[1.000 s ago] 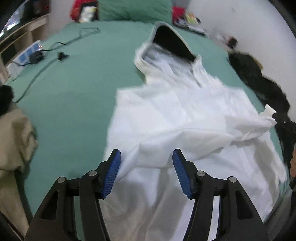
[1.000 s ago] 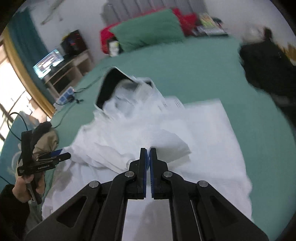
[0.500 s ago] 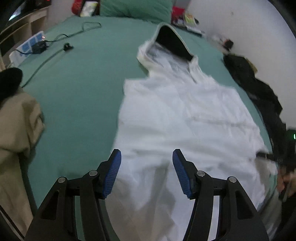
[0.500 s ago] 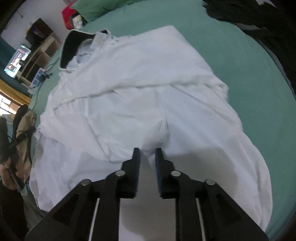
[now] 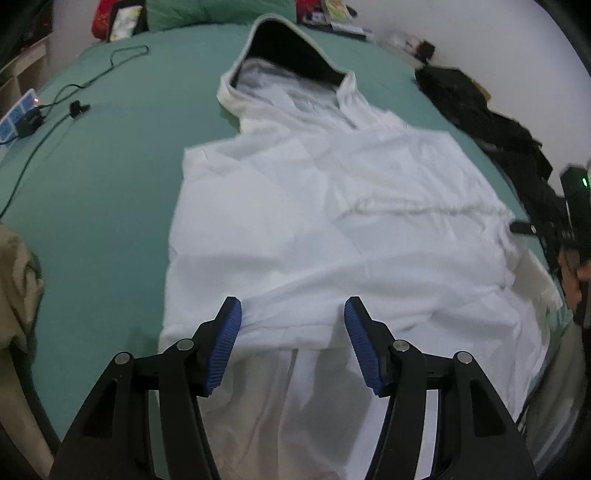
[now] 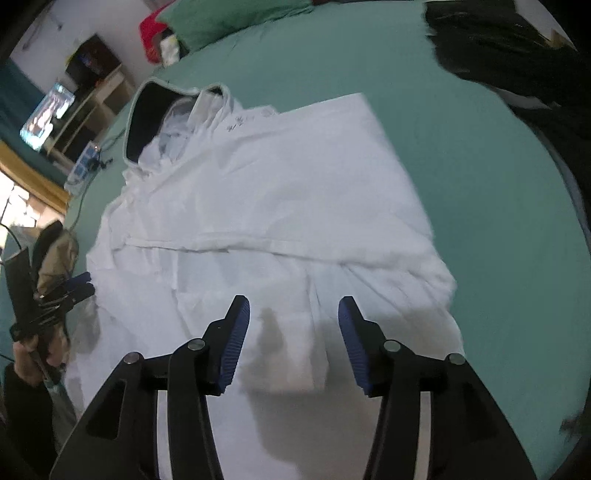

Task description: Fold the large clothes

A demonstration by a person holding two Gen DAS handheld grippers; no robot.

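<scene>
A white hoodie [image 5: 332, 221] with a dark-lined hood [image 5: 291, 51] lies flat on the green bed [image 5: 103, 177], its sides folded in over the body. My left gripper [image 5: 291, 314] hovers open over the lower part of the garment, with nothing between its blue pads [image 5: 229, 332]. In the right wrist view the same hoodie [image 6: 277, 184] spreads out under my right gripper [image 6: 293, 306]. Its jaws are opening and no cloth is pinched between them. The left gripper [image 6: 70, 291] shows at that view's left edge, held by a hand.
A black garment [image 5: 491, 122] lies along the bed's right side. Beige clothing [image 5: 14, 288] is heaped at the left edge. A cable and power strip [image 5: 22, 118] sit at the far left. Pillows [image 6: 229, 14] and a lit screen [image 6: 48, 114] are beyond the bed.
My right gripper went from shut to open and came down toward the hoodie's near part. The fold of white cloth it carried now lies flat across the body.
</scene>
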